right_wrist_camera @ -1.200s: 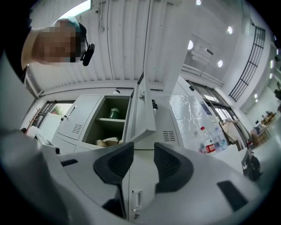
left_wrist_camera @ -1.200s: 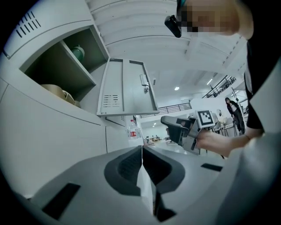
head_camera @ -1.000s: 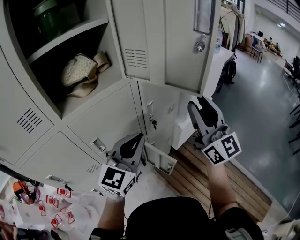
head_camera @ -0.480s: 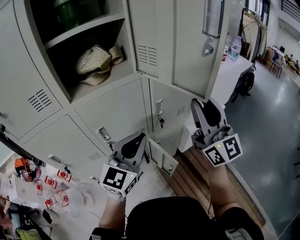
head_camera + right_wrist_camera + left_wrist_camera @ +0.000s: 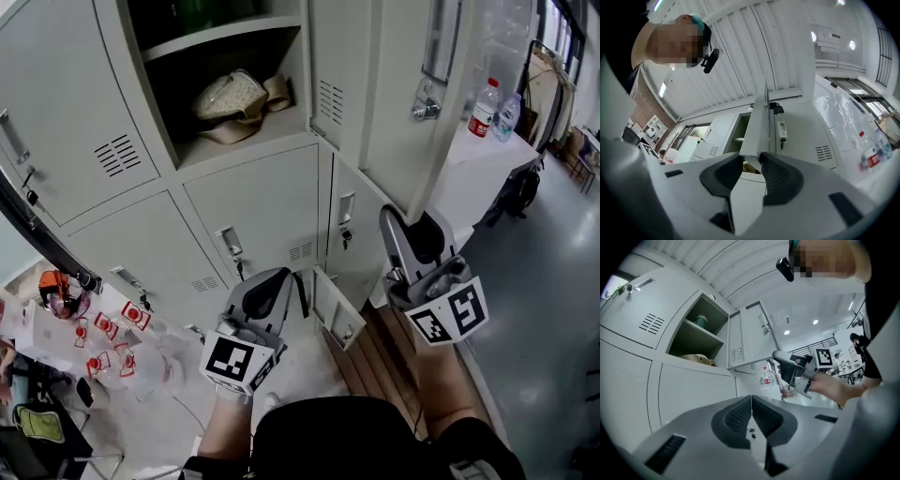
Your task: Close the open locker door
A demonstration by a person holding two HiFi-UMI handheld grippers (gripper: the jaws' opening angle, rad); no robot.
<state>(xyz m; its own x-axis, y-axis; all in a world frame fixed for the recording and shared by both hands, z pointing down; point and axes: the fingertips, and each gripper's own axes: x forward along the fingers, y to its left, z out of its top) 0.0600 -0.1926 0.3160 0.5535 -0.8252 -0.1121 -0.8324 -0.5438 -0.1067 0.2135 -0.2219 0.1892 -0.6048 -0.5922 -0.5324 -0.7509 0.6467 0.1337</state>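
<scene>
Lining up: our right hand-held gripper is closing its jaws around the lower edge of the open locker door, which is swung out above us and not yet pinched. Our left hand-held gripper is closed and empty. Next, we judge, we swing the door shut.

The left gripper fills 6 o'clock, its ribbed pads meeting with nothing between them. At 10 o'clock a locker compartment stands open, with a green container on its shelf and a beige bag below. The locker door swings out near 12 o'clock. At 3 o'clock the right gripper, jaws closing, reaches the door's lower corner. Whether the edge lies between them is unclear. A water bottle stands beyond.
</scene>
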